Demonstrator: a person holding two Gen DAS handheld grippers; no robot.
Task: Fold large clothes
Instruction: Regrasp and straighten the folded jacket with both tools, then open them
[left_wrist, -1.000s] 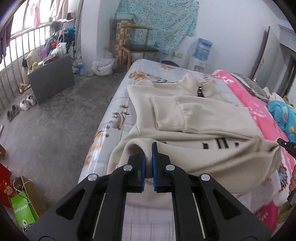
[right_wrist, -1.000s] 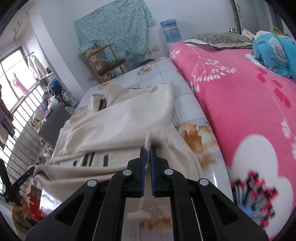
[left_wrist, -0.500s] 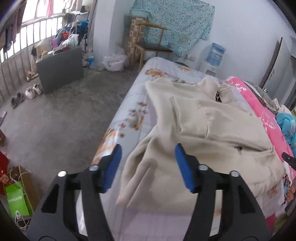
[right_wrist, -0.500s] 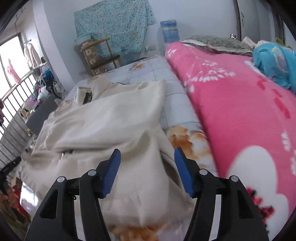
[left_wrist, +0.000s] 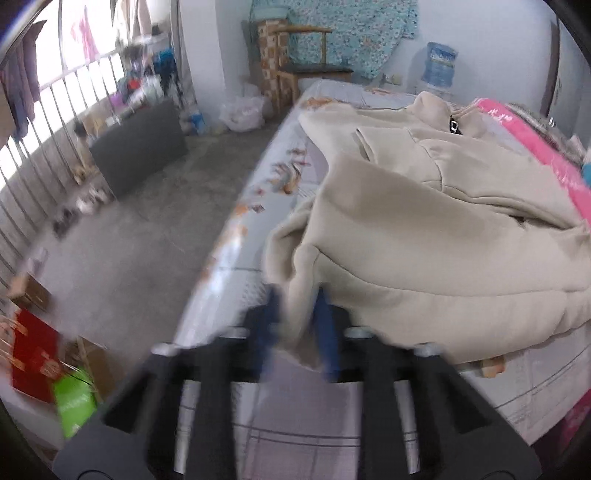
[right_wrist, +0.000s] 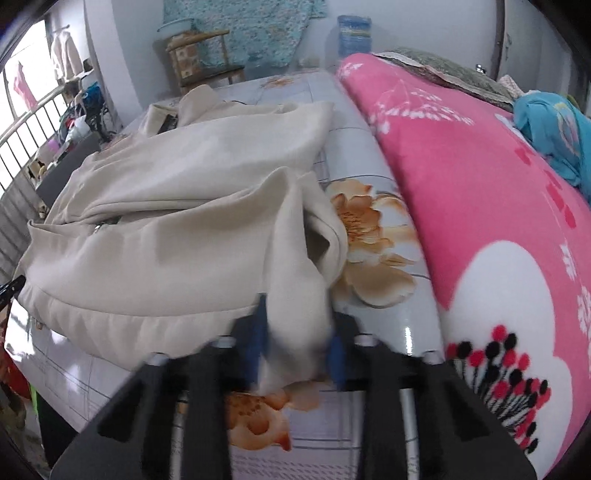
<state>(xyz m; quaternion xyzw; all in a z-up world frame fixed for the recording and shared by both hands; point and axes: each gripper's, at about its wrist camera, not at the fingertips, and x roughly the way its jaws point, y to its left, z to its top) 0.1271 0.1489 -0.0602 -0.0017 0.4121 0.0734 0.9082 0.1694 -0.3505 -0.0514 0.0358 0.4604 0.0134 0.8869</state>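
Fabric is back between both sets of blue pads: half a second ago your 2 grippers stood wide open over the folded hem of the cream sweatshirt (left_wrist: 424, 236), and since then the jaws have been closing and both hands have dropped lower toward the near edge of the bed (left_wrist: 236, 258). Your left gripper (left_wrist: 297, 325) now stands nearly closed, with a bunched fold at the sweatshirt's near left corner pinched between its fingers; your right gripper (right_wrist: 297, 332) is a little wider, squeezing a thicker wad at the near right corner, just beside the orange flower printed on the sheet. Both views are motion-blurred at the pads, so how firmly each fold is clamped is hard to judge. To me this reads as a fresh regrip for the next fold: the bottom has already been turned up once, and you look set to carry the doubled edge toward the collar at the far end of the bed. The sweatshirt is thick, soft fleece with a ribbed hem band, a stand-up collar and a dark zip pull; it lies along the middle of the bed, sleeves folded across the body, and bulges in rounded rolls, not crisp creases. Under it the sheet looks smooth and slightly glossy, and the pink blanket (right_wrist: 480, 177) along its right side looks plush.
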